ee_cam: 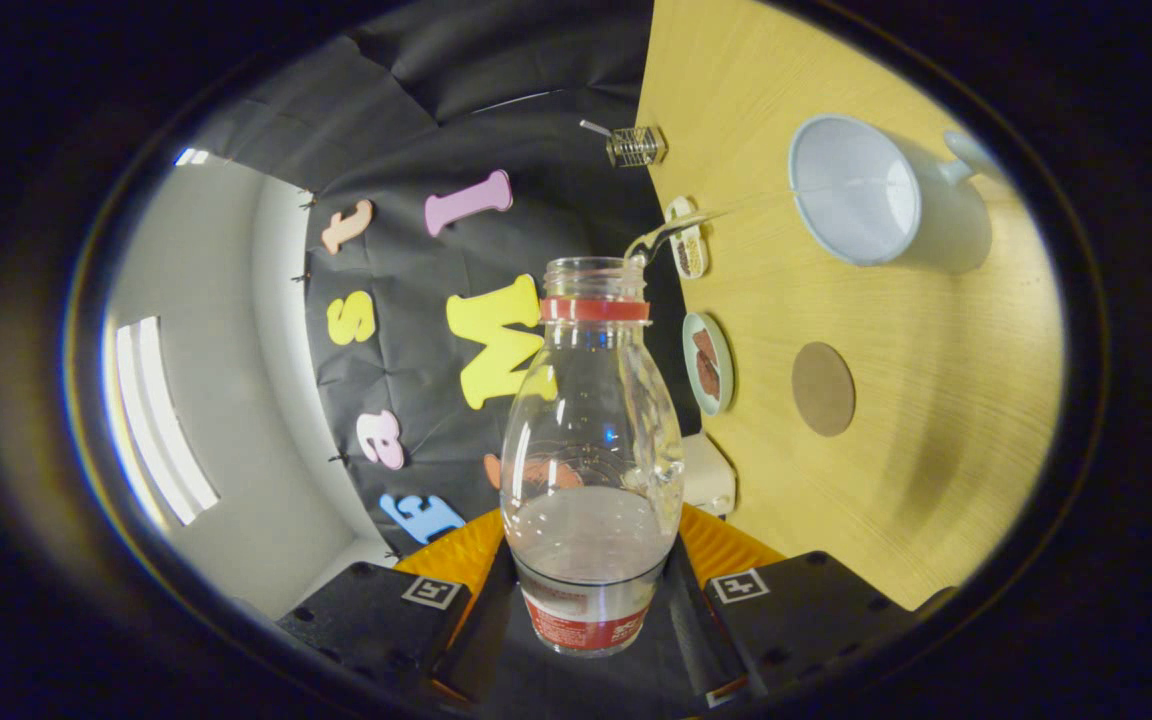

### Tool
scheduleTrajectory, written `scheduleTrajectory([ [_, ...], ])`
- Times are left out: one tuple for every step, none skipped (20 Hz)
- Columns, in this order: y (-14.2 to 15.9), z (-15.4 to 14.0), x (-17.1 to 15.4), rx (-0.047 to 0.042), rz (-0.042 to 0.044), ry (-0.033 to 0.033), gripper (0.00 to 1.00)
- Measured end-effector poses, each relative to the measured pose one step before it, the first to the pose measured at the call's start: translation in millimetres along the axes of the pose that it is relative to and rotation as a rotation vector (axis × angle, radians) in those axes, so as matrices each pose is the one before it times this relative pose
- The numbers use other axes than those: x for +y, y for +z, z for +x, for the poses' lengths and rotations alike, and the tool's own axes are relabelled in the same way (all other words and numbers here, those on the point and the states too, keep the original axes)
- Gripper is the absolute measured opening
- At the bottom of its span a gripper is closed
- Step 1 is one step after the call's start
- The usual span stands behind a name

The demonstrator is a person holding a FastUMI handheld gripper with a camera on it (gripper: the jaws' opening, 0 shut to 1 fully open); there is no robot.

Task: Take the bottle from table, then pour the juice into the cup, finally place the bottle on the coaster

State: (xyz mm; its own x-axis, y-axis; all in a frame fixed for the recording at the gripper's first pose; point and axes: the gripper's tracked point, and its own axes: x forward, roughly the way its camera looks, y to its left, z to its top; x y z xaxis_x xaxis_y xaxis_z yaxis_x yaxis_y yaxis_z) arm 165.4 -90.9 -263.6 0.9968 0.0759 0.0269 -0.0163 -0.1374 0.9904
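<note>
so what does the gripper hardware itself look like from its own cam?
The gripper has two chunky black blocks with small screw holes, one on each side. Each block carries a square black-and-white tag on its inner corner. Ribbed orange pieces sit behind the fingers. No cables, hand or sleeve can be made out.

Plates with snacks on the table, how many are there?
2. One round plate beside the coaster; one small plate farther on, past the bottle mouth. More may be hidden.
</note>
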Motion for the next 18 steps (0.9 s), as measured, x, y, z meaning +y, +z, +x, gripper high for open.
scheduleTrajectory([
  [-0.02,0.49,2.79,0.00077,0.01345,0.00758,0.75],
  [-0.71,0.06,4.29,0.00190,0.01808,0.01079,0.76],
  [0.16,-0.04,2.56,0.00129,0.01056,0.00538,0.75],
  [1.31,0.13,1.67,-0.00257,0.00680,0.00435,0.75],
  [0.56,0.75,0.82,-0.00066,0.00669,0.00232,0.75],
  [0.59,-1.06,2.88,0.00098,0.01096,0.00410,0.75],
  [0.10,-0.32,2.47,0.00065,0.01205,0.00549,0.75],
  [0.68,-0.55,3.59,0.00008,0.01218,0.00671,0.75],
  [0.80,-0.33,1.51,-0.00024,0.00334,0.00429,0.75],
  [1.51,-0.44,0.83,0.00014,0.00039,0.00157,0.75],
  [-0.23,-0.30,-0.54,0.00253,0.00049,0.00087,0.75],
  [-2.10,1.64,3.91,0.00194,0.00551,0.00293,0.75],
  [-1.16,2.43,2.10,0.00192,0.00814,0.00281,0.75],
  [0.14,-0.68,1.32,0.00206,0.00627,0.00169,0.75],
  [-1.43,-0.21,-0.46,0.00365,0.00412,-0.00355,0.75],
  [-0.58,-0.02,-0.02,0.00059,0.00421,-0.00257,0.75],
  [0.03,0.48,0.35,0.00090,0.00790,0.00373,0.75],
  [-0.95,-0.41,0.51,0.00240,0.01377,0.00392,0.75],
])
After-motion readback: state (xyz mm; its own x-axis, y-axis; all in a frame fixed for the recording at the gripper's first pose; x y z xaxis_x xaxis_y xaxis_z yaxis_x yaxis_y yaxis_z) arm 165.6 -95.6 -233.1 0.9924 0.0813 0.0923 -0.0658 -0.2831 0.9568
